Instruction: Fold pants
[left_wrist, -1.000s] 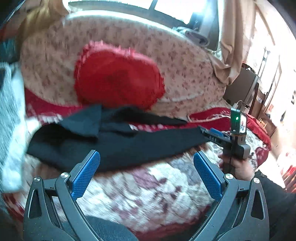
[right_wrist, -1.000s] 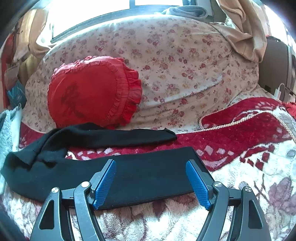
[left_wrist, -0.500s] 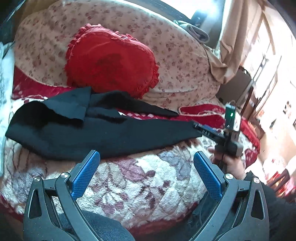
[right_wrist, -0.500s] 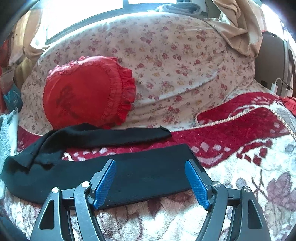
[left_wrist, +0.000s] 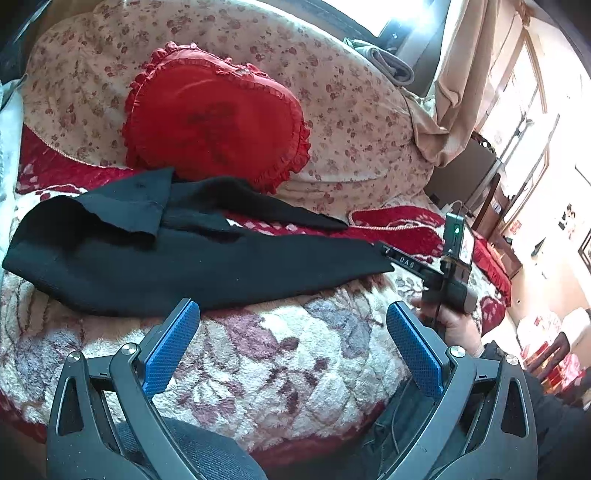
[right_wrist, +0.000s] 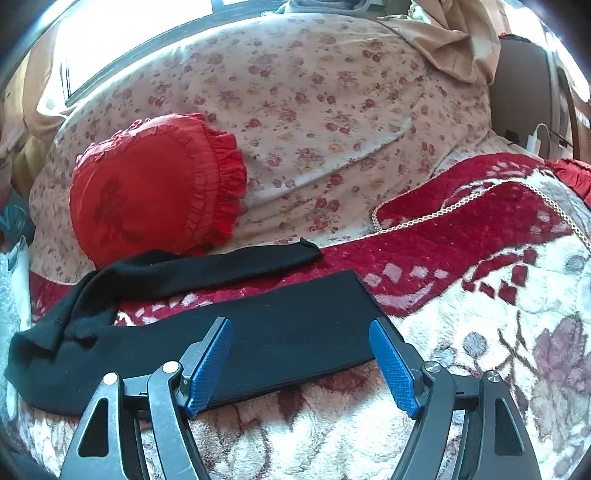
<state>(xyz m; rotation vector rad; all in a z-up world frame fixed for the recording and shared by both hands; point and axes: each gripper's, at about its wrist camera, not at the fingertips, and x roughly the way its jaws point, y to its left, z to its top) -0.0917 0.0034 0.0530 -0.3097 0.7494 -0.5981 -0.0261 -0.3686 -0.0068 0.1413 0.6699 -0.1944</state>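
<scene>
- Floral plush blanket covers the bed, with a flowered quilt heaped behind.
- Black pants lie spread across the blanket, legs apart.
- Red heart-shaped cushion leans on the quilt.
- Right gripper spread wide over a pant leg's cuff.
- Left gripper spread wide, empty, just short of the pants.

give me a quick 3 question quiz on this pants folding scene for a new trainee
1. True or false: the black pants are already folded into a neat stack.
2. What lies right behind the pants? A) red heart pillow B) laundry basket C) open suitcase
3. Fill in: both the left gripper and the right gripper are ____.

Key:
1. False; the two legs lie spread apart on the floral blanket.
2. A
3. open, holding nothing.
</scene>
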